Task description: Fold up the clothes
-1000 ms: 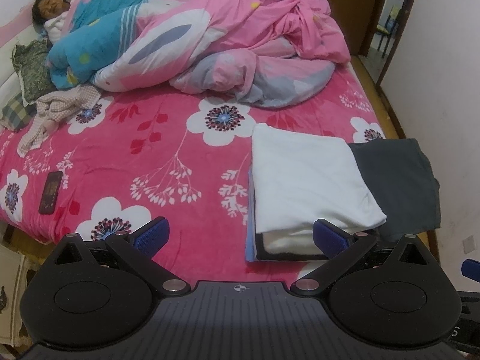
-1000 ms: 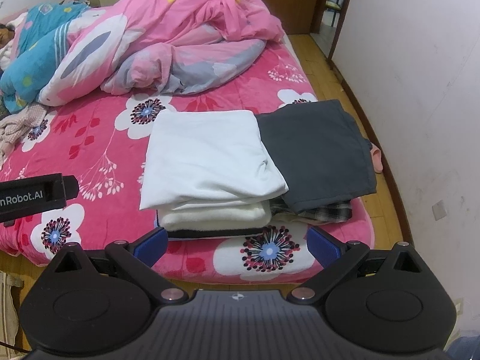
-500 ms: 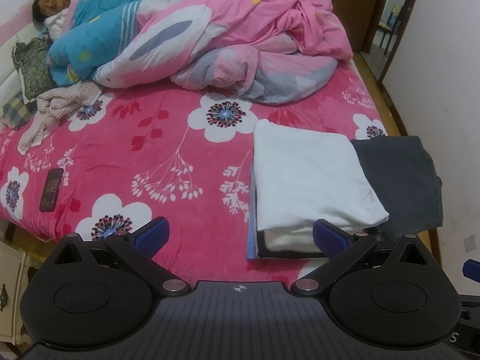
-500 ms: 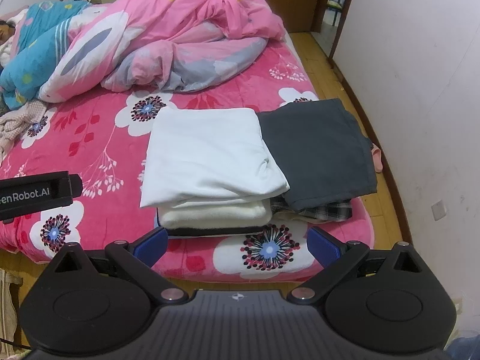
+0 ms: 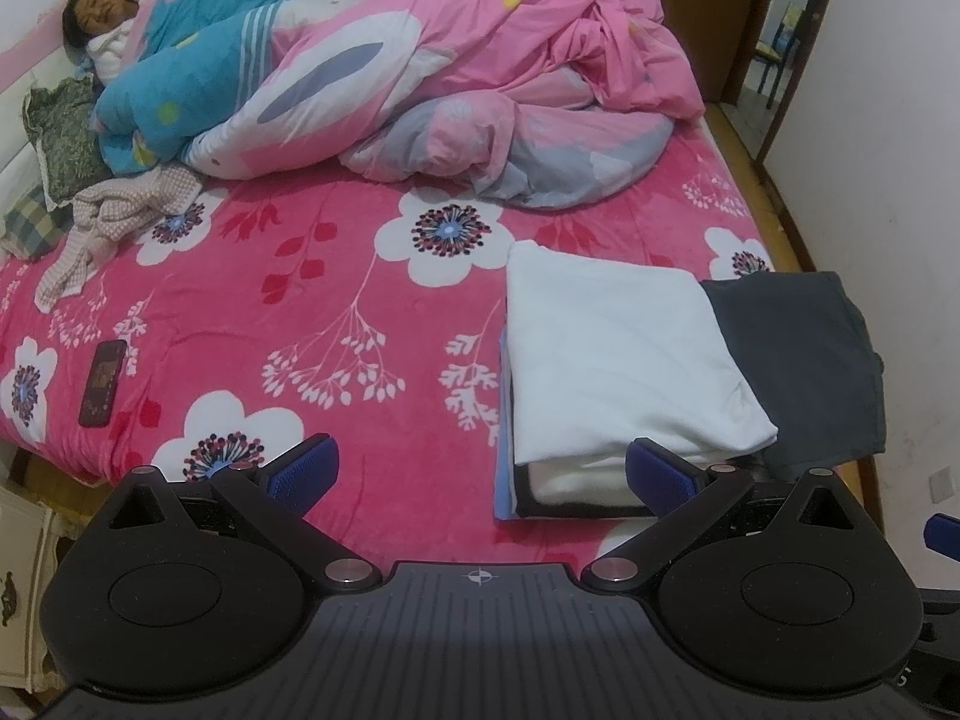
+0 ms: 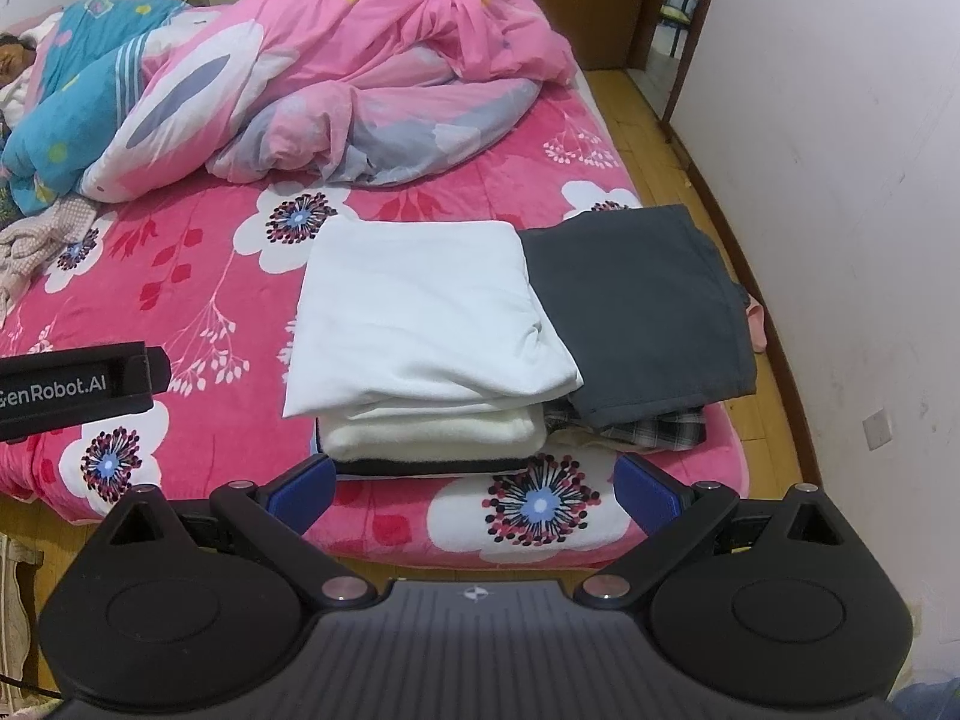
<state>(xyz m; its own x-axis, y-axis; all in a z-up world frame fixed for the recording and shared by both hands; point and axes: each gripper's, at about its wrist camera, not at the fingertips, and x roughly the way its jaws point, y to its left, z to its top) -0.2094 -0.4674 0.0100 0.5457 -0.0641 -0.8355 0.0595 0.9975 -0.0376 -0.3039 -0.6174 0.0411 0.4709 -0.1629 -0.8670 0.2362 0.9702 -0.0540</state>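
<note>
A stack of folded clothes with a white garment on top lies near the bed's front right corner; it also shows in the right wrist view. A folded dark grey garment lies right of it, over plaid cloth. A crumpled checked garment lies unfolded at the far left. My left gripper is open and empty, held back above the bed's front edge. My right gripper is open and empty, in front of the stack.
A person lies at the head of the bed under a blue cover, beside a heaped pink quilt. A phone lies on the pink floral bedspread. A white wall runs close along the right.
Both grippers have drawn slightly back and up from the bed, so the stack sits a little farther off. Nothing on the bed has moved.
</note>
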